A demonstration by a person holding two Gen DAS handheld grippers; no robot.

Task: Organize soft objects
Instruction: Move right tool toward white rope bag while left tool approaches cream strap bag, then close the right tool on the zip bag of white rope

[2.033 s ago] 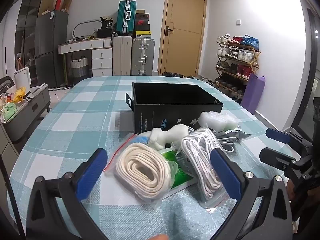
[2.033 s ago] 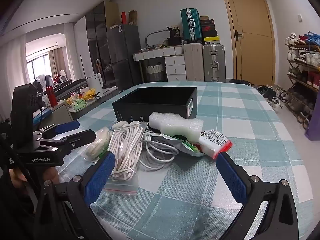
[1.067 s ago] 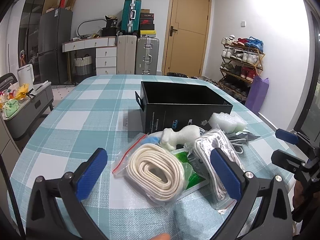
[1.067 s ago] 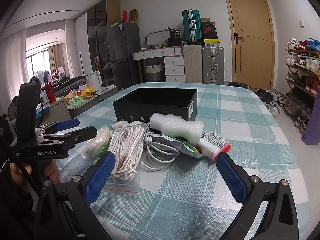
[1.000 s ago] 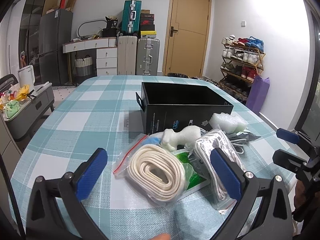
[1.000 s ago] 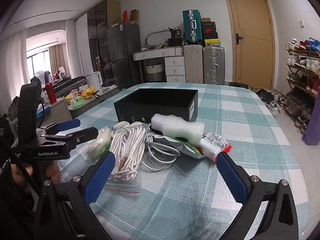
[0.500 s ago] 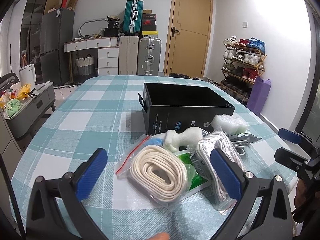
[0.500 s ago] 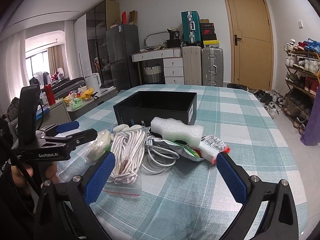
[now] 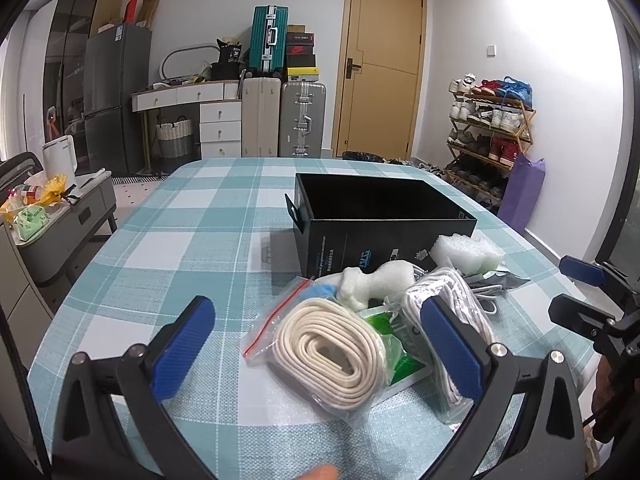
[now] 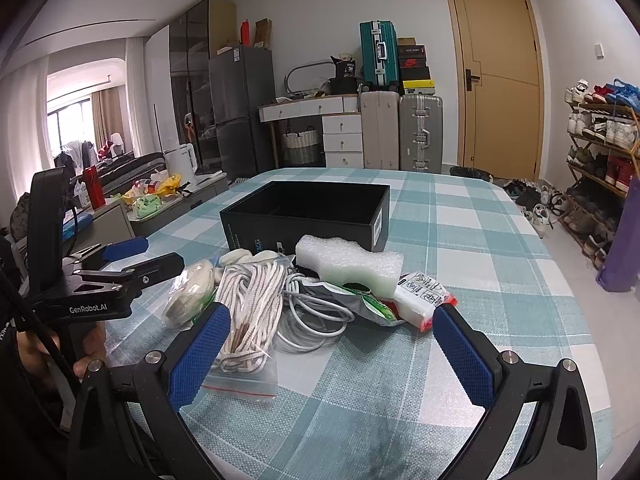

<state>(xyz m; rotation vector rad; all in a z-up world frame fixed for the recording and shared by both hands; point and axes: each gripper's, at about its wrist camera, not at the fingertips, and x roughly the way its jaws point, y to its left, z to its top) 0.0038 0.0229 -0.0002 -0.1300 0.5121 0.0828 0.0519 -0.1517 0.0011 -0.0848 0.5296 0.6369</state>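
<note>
A pile of soft items lies in front of an open black box. It holds a bagged cream strap coil, a bagged white rope, a white foam block, a white foam piece, a white cable and snack packets. My left gripper is open just short of the strap coil. My right gripper is open, near the rope and cable.
The table has a teal checked cloth. Its right edge is near a shoe rack and a purple bag. A low grey cabinet stands left of the table. Suitcases stand at the far wall.
Both grippers have drawn back and risen slightly from the pile; the box and items sit a little farther off. Nothing has been taken hold of.
</note>
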